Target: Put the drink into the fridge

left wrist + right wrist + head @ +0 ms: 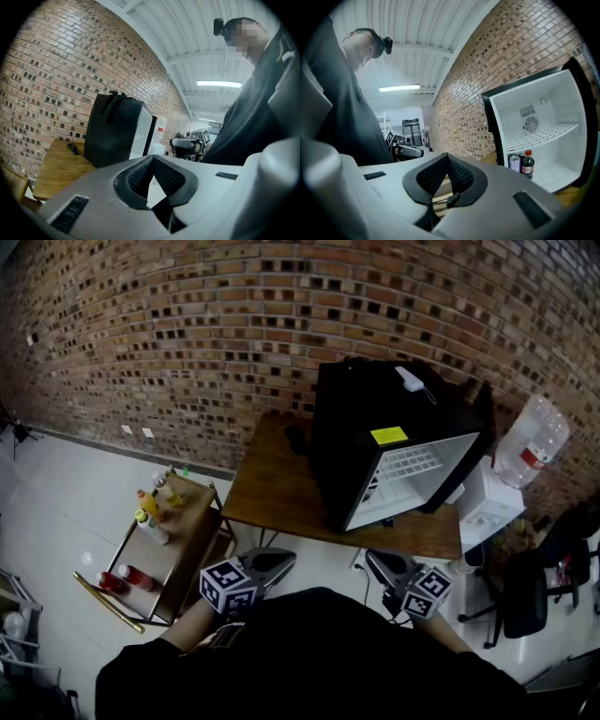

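Note:
A black mini fridge point(375, 442) stands on a wooden table point(272, 486) with its door swung open. In the right gripper view its white inside point(543, 136) holds a cola bottle point(527, 164) and a can point(514, 163) on the floor of the fridge. More drink bottles point(150, 506) stand on a low wooden cart point(178, 549) left of the table. My left gripper point(277, 560) point(151, 161) and right gripper point(380, 563) point(447, 161) hang close to my body, short of the table's front edge. Both are shut with nothing between the pads.
A brick wall point(234, 324) runs behind the table. A large water jug point(530, 442) sits on a white dispenser point(487, 504) right of the fridge, with black office chairs point(530, 592) beside it. A small dark object point(72, 148) lies on the table by the fridge.

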### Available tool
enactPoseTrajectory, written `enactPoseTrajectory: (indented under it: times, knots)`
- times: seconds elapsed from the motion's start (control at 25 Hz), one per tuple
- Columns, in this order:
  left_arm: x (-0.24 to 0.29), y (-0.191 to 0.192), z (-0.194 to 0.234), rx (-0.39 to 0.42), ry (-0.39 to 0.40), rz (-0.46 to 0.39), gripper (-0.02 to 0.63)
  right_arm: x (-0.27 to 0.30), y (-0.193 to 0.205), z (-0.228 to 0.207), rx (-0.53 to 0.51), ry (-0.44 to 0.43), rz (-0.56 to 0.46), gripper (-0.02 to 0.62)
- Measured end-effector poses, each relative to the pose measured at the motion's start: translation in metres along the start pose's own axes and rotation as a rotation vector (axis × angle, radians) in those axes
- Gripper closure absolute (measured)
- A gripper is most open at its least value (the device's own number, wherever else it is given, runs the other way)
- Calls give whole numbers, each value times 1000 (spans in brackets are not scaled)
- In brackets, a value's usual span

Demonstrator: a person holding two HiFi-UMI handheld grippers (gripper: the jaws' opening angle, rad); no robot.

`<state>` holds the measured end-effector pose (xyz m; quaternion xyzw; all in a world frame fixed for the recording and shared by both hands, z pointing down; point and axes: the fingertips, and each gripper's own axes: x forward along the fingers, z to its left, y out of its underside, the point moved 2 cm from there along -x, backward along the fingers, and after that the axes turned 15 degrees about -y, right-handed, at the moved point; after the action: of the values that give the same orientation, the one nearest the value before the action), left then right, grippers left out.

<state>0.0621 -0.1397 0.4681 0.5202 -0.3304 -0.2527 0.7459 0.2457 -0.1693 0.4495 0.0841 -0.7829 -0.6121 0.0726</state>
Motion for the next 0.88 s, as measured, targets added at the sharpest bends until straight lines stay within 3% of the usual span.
enactPoseTrajectory:
  times: [0.24,0.36,0.68,0.88]
  knots:
    - [-14,8,21,-19,-57,-2,606,30,6,2,-12,-49,40,592]
    - [-31,18,41,-43,-127,-12,606,58,14,2,-32,-98,86,592]
    - [-129,68,146,-207,-510,-88,606,193,42,8,-87,-319,243,591]
    - [-204,110,210,-237,-707,-96,606,293,66,30,-119,-441,303,591]
